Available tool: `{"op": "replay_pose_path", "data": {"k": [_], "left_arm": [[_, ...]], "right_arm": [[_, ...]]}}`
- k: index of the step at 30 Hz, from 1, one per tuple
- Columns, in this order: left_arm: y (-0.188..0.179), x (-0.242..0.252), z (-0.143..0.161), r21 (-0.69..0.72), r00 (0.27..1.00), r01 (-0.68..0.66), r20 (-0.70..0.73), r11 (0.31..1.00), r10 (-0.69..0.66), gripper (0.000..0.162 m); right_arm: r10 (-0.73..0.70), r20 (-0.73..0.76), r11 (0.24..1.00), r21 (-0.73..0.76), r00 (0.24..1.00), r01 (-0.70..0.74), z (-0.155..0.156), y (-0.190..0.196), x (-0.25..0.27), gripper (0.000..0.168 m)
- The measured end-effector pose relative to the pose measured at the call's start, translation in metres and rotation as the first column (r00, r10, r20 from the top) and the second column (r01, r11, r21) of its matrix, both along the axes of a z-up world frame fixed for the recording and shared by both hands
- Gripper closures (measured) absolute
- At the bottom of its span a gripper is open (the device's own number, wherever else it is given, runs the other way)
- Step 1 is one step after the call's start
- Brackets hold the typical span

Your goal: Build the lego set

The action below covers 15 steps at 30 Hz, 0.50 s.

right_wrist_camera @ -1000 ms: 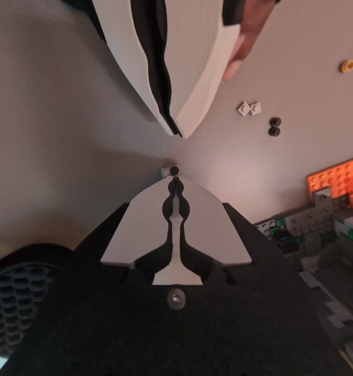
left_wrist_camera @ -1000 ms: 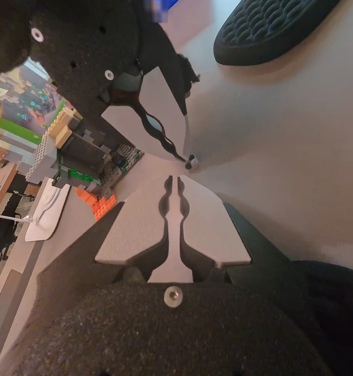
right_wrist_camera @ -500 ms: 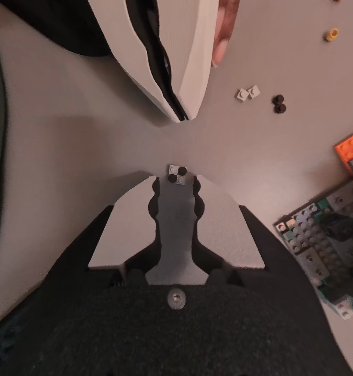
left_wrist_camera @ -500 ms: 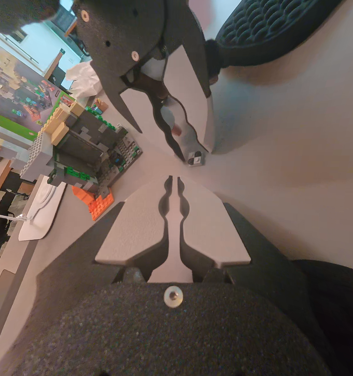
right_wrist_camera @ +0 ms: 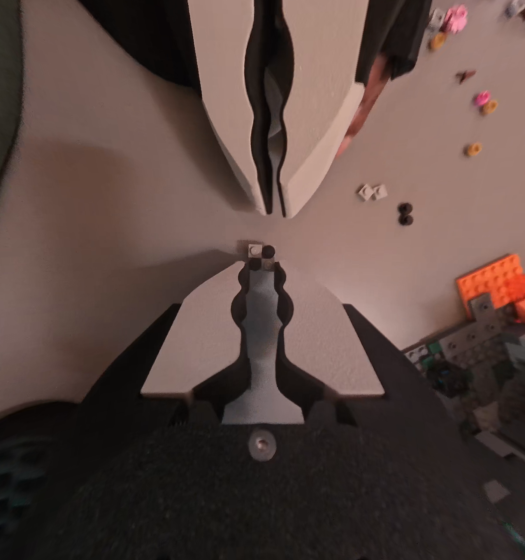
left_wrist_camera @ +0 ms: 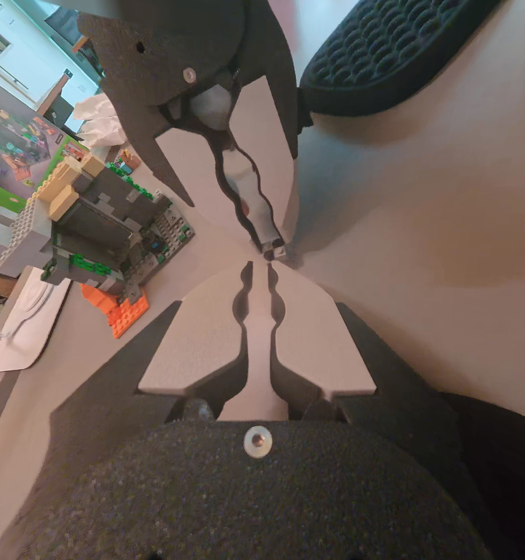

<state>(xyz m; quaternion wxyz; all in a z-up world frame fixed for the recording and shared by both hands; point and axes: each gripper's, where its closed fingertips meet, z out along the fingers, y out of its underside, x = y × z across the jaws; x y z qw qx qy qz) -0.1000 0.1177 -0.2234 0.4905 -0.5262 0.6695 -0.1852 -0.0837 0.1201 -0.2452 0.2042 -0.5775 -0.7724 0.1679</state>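
**Inspector:** Report claw states and the piece's position.

**Operator:** My right claw (right_wrist_camera: pixel 261 266) is narrowed around the small checkered plate (right_wrist_camera: pixel 261 257), a grey square carrying two black round studs; its tips sit at the plate's near edge. Whether they actually bear on it, I cannot tell. My left claw (left_wrist_camera: pixel 258 264) is nearly pressed together and empty, hovering just beyond the plate. The plate rests on the desk (right_wrist_camera: pixel 103 197); the partial build (right_wrist_camera: pixel 482 348) lies off to my right claw's right.

**Inspector:** Recommendation?

**Operator:** I judge the grip shallow. I should advance slightly, seat both tips on opposite plate edges, keep it level, then lift slowly.
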Motion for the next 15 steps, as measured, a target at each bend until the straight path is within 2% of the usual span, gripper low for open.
{"op": "replay_pose_path", "data": {"k": [5, 8, 15], "left_arm": [[0.003, 0.001, 0.007, -0.074, 0.998, -0.019, 0.052, 0.997, 0.023, 0.132], [0.004, 0.001, 0.013, -0.093, 0.996, -0.023, 0.086, 0.995, 0.031, 0.133], [0.006, 0.001, 0.017, -0.108, 0.993, -0.030, 0.113, 0.994, 0.043, 0.140]], "right_arm": [[0.019, -0.082, 0.994, 0.107, 0.996, -0.010, 0.026, 0.008, -0.009, 0.153], [0.022, -0.119, 0.989, 0.150, 0.993, -0.004, 0.037, 0.009, -0.014, 0.153], [0.026, -0.125, 0.981, 0.196, 0.992, -0.001, 0.040, 0.006, -0.021, 0.153]]}}
